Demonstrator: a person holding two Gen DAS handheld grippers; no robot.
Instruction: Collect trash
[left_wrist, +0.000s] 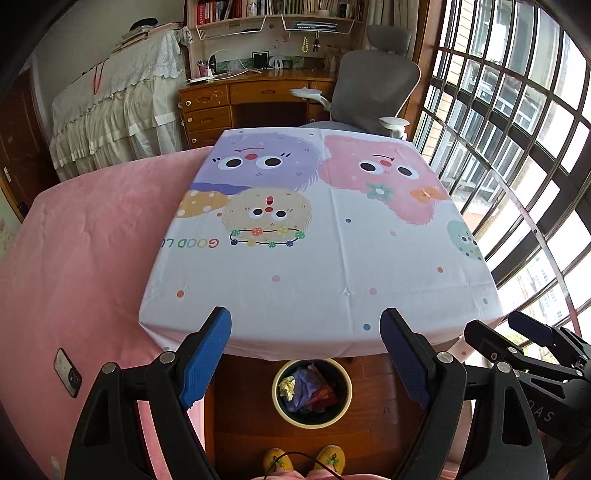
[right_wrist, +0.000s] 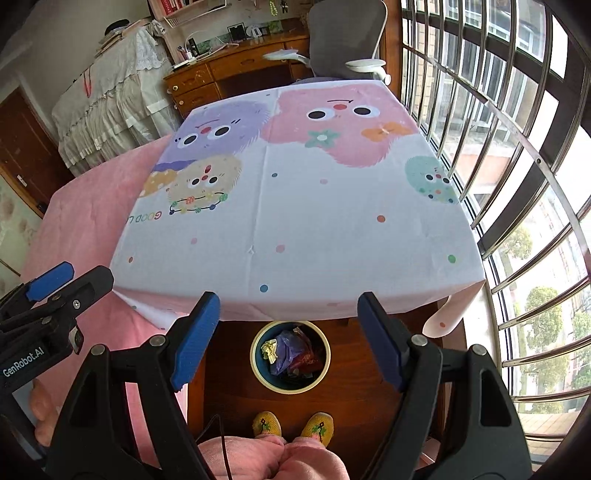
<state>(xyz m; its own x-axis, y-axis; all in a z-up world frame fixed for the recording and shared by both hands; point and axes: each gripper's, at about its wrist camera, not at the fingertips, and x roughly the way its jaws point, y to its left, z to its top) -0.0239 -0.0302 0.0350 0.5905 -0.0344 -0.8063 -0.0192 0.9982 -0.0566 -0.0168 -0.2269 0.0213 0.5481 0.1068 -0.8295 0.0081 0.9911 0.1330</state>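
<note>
- Left claw (left_wrist: 306, 352): fingers spread wide, nothing between them, held over the near edge of the worktop (left_wrist: 424, 273) w/ the bin showing thru the gap.
- Right claw (right_wrist: 289, 339): also wide apart, nothing gripped, same pose above the worktop's near edge; in the left wrist view it shows at far right, beside the left one.
- Trash bin (left_wrist: 312, 392): round, pale yellow rim, dark inside, standing on the wood floor (left_wrist: 376, 380) just under/in front of the worktop's near edge.
- Trash in the bin: crumpled yellowish paper (left_wrist: 286, 387) at left, purple plastic bag (left_wrist: 303, 386) in the middle, red wrapper (left_wrist: 325, 396) at right; more bits lower down, too small to tell.
- Worktop covered by a white cloth w/ cartoon fuzzy faces (purple, pink, beige, green) & coloured dots; cloth hangs over the near edge.
- Pink bed (left_wrist: 85, 236) touches the worktop's left side; phone (left_wrist: 67, 372) lies on it near the left claw.
- Person's yellow slippers (right_wrist: 293, 424) on the floor just near side of the bin.
- Far end: grey office chair (left_wrist: 373, 88), wooden desk w/ drawers, barred window (left_wrist: 517, 147) along the right.
</note>
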